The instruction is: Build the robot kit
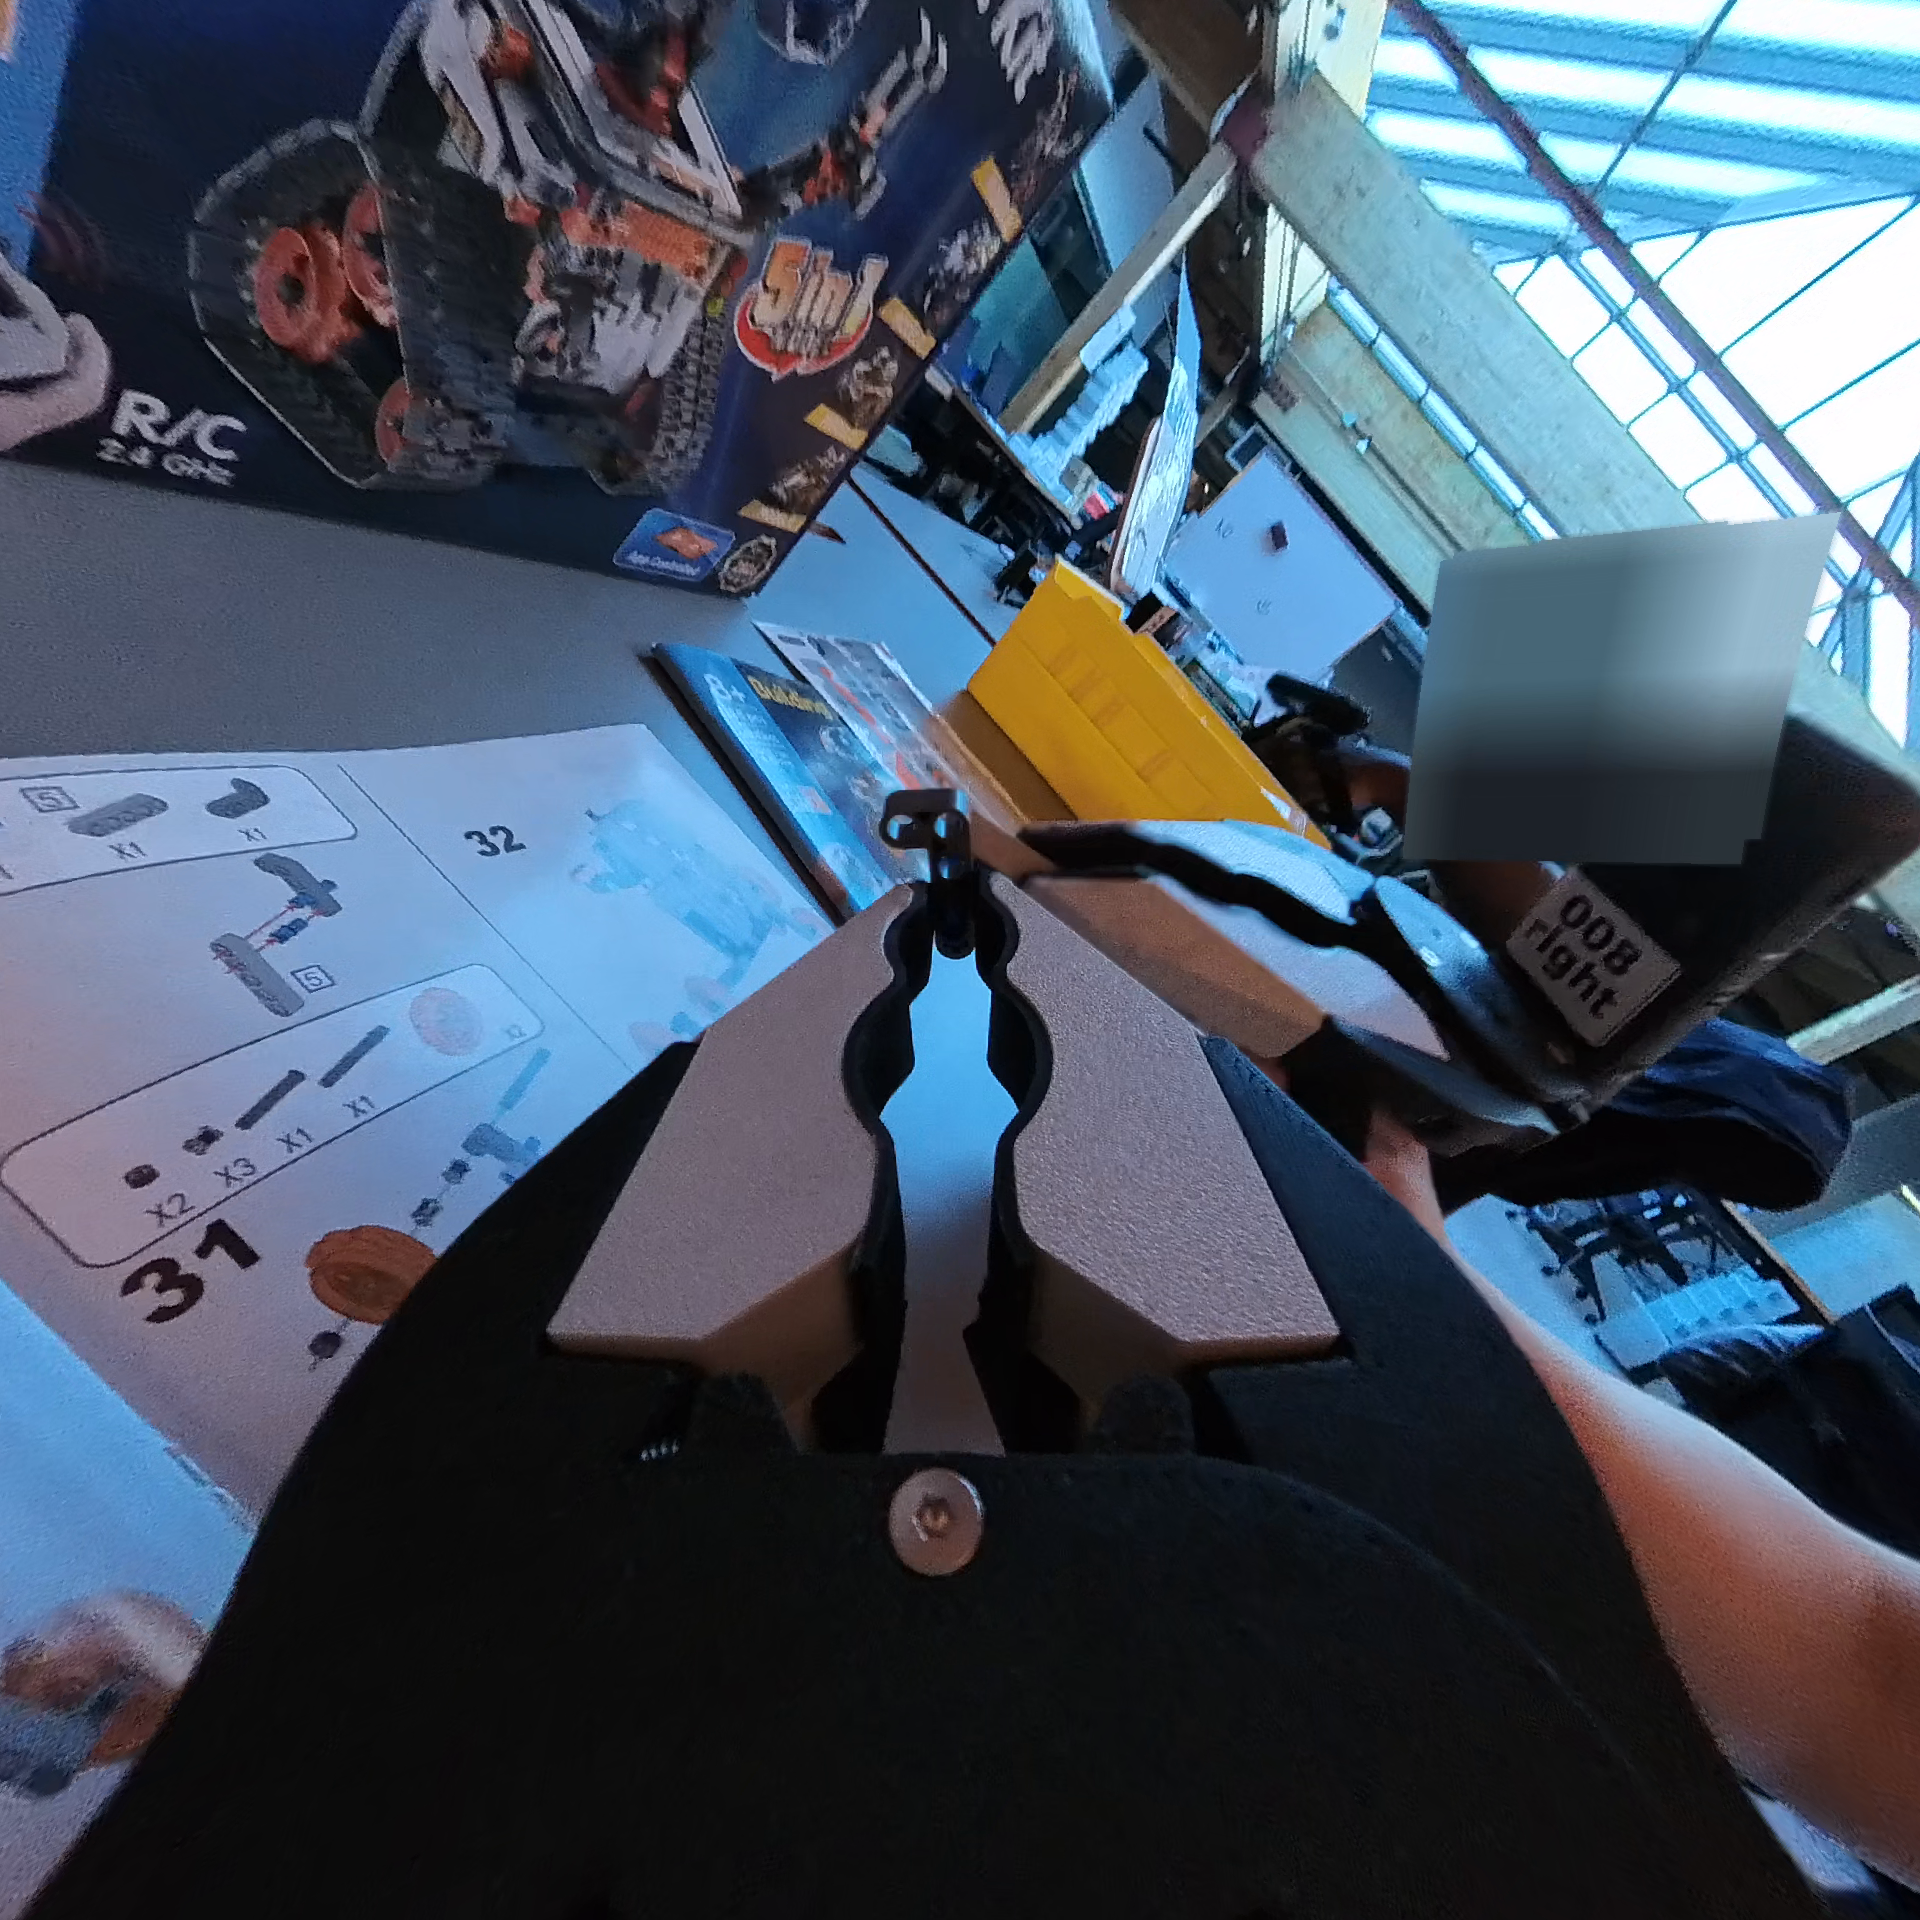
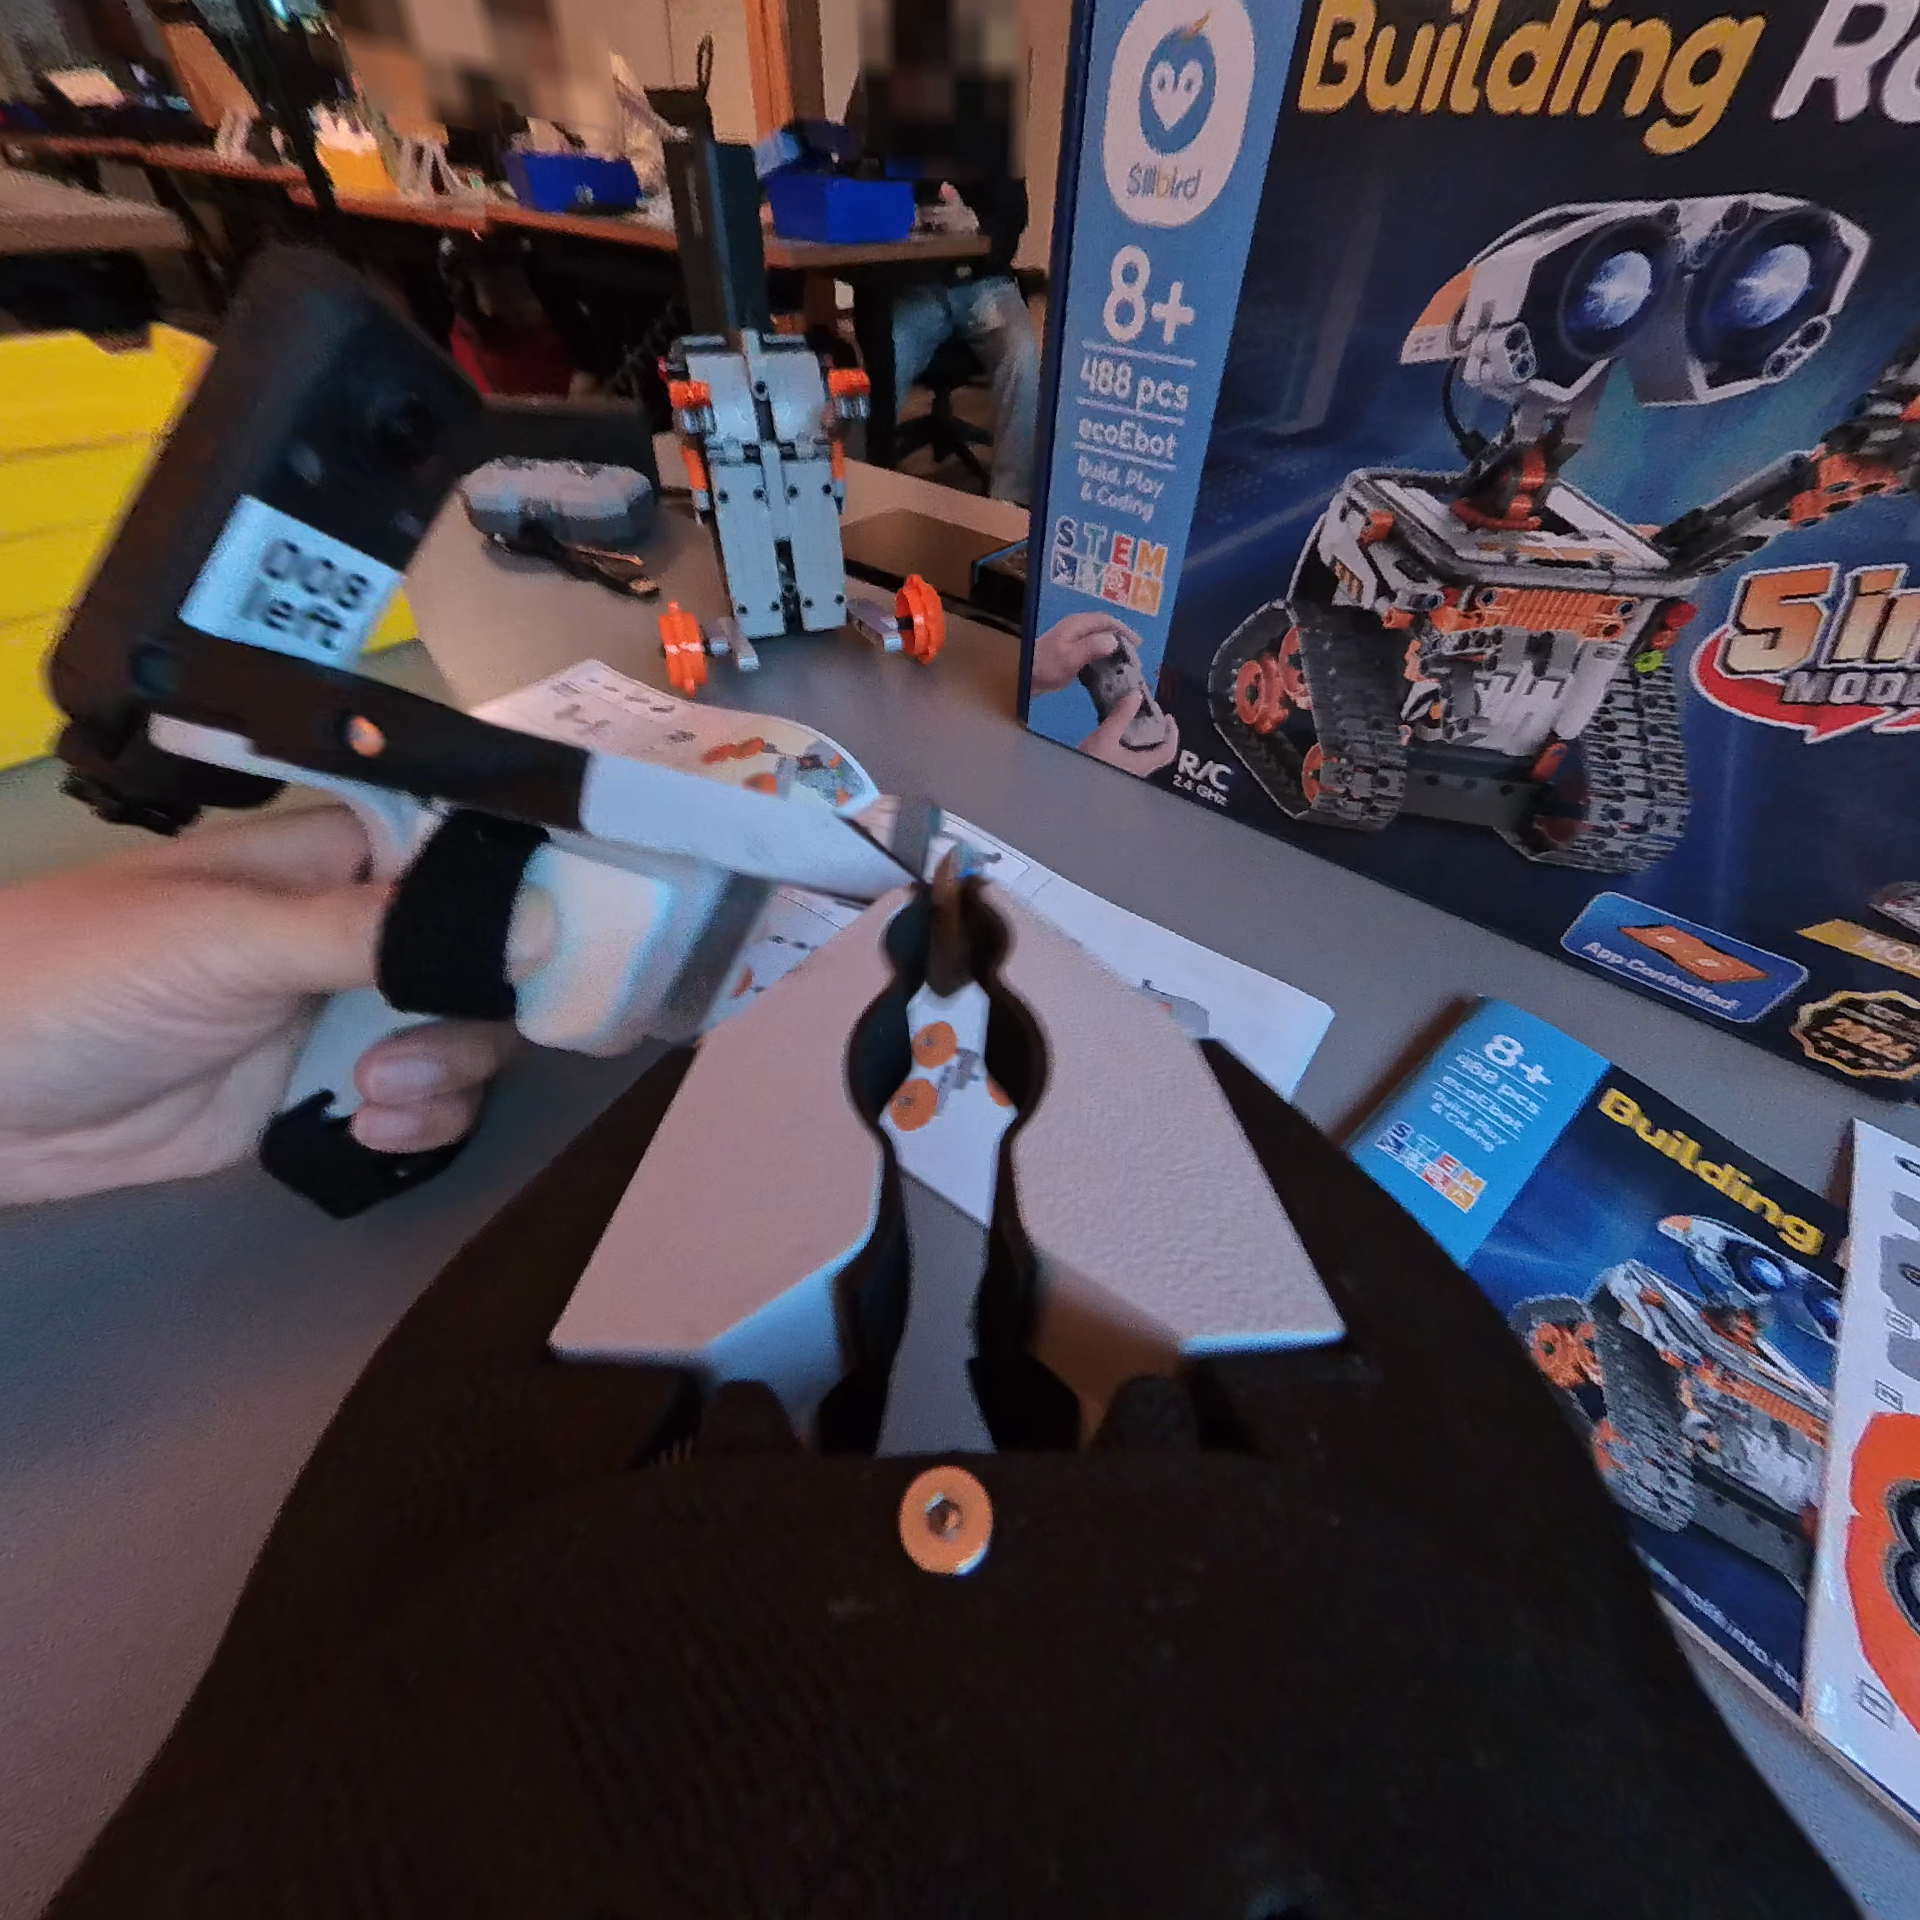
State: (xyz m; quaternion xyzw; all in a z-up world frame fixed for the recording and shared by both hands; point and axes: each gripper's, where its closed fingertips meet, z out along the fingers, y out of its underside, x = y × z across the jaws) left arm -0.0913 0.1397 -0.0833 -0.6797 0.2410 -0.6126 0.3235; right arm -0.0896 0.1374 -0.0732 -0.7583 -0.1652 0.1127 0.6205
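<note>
My left gripper (image 1: pixel 948 904) is shut on a small black pin-and-connector part (image 1: pixel 928 831) that sticks up past its tips. My right gripper (image 1: pixel 1039 847) reaches in from the right and its tips come close to that part. In the right wrist view my right gripper (image 2: pixel 945 914) is shut on a thin dark part (image 2: pixel 948 930). The left gripper (image 2: pixel 894 842) comes in from the left and its dark grey part (image 2: pixel 916 836) meets my right tips. Both hang above an open instruction booklet (image 1: pixel 312 987) on the grey table (image 1: pixel 260 623).
A large toy robot kit box (image 2: pixel 1455 416) stands at the back right. A partly built grey and orange model (image 2: pixel 769 488) stands behind, with loose orange wheels (image 2: pixel 920 618) and a grey controller (image 2: pixel 556 504). A closed manual (image 2: pixel 1621 1278) lies right. A yellow bin (image 2: pixel 73 499) stands left. My two grippers' fingertips are within a few centimetres of each other.
</note>
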